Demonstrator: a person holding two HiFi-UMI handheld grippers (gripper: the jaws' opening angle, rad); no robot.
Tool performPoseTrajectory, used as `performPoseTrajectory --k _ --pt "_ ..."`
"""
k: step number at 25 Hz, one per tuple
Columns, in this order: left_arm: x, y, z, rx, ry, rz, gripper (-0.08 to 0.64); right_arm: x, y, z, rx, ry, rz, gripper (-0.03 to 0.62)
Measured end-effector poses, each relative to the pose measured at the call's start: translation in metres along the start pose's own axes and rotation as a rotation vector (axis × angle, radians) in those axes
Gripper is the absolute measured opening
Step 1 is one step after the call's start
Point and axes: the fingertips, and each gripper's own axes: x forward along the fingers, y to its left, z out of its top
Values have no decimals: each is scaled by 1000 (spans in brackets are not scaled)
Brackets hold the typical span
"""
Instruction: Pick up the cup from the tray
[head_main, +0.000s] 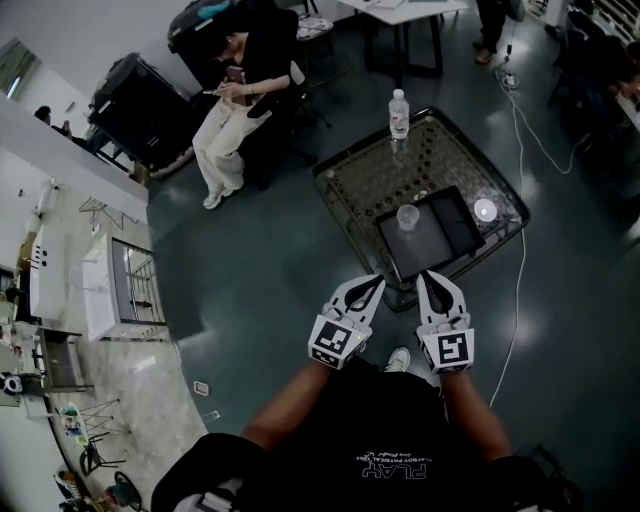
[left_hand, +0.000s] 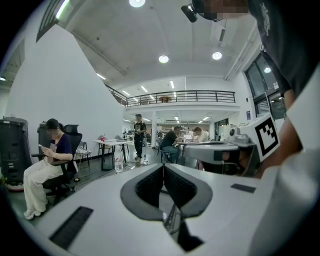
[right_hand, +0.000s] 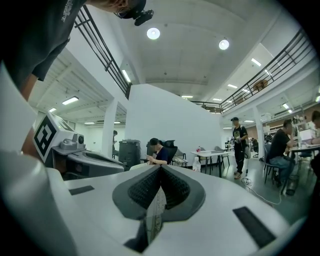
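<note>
Both forearms reach forward from the person's black shirt, side by side and near the body, each hand behind a marker cube. The left tool (head_main: 372, 284) points toward the far right, angled slightly inward. The right tool (head_main: 430, 279) points nearly straight away. The two tips are close to each other and just short of the near edge of the bench (head_main: 365, 180). In the left gripper view the left tool's jaws are pressed together with nothing between them. In the right gripper view the right tool's jaws also meet at the tip and grip nothing.

There are two tools and one glass-topped bench. On the bench lies one black tray (head_main: 430, 245), at the bench's near right part. One clear cup (head_main: 407, 217) stands upright on the tray, near its far left corner, well apart from both tools. One water bottle (head_main: 399, 113) stands at the far edge of the bench. One small round white object (head_main: 485, 210) sits on the glass just right of the tray; I cannot tell what it is.

One seated person (head_main: 240, 110) is on a chair at the far left, beyond the bench. One pale cable (head_main: 520, 300) trails across the floor to the right of the bench.
</note>
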Motion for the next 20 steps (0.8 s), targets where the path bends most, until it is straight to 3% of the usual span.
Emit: performPoseTrajectory --k 12,20 --pt "55 54 4 51 27 -155 11 62 -19 13 -68 -3 -78 9" --pt "74 90 -7 21 35 -212 11 93 -25 -3 -59 53 -157 9"
